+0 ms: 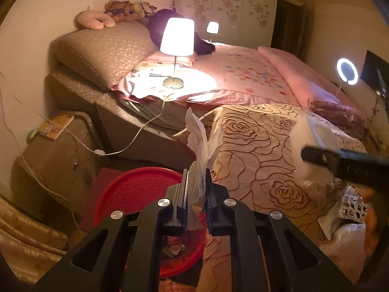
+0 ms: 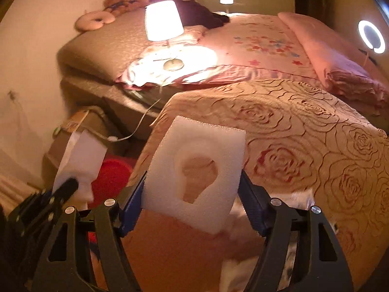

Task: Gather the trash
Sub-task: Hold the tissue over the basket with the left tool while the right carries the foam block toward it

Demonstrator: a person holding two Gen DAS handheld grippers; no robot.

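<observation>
Here the left gripper (image 1: 197,192) is clamped tight on a crumpled white tissue (image 1: 203,141), which sticks up from between the jaws, above the near edge of a red bin (image 1: 136,192) on the floor. The right gripper (image 2: 192,194) holds a white foam block (image 2: 197,170) with a pear-shaped hole cut through it; the blue pads (image 2: 132,202) press on its two sides, so the jaws stand fairly wide around it. From the left wrist view the foam shows blurred at the right, with one black finger across it. Under both tools lies a gold quilt (image 1: 255,150) with a rose pattern, spread over the near part of the bed. At its right edge in the left view sit a silvery patterned wrapper (image 1: 352,206) and a white plastic bag (image 1: 350,241). Farther back, a lit lamp (image 1: 177,39) stands on the pink floral bedding (image 1: 243,70), its cord (image 1: 136,138) trailing down over the bed's side. A nightstand (image 1: 60,150) beside the bed carries a book (image 1: 56,126). Soft toys (image 1: 121,12) line the headboard, and a ring light (image 1: 347,71) glows at the far right.
</observation>
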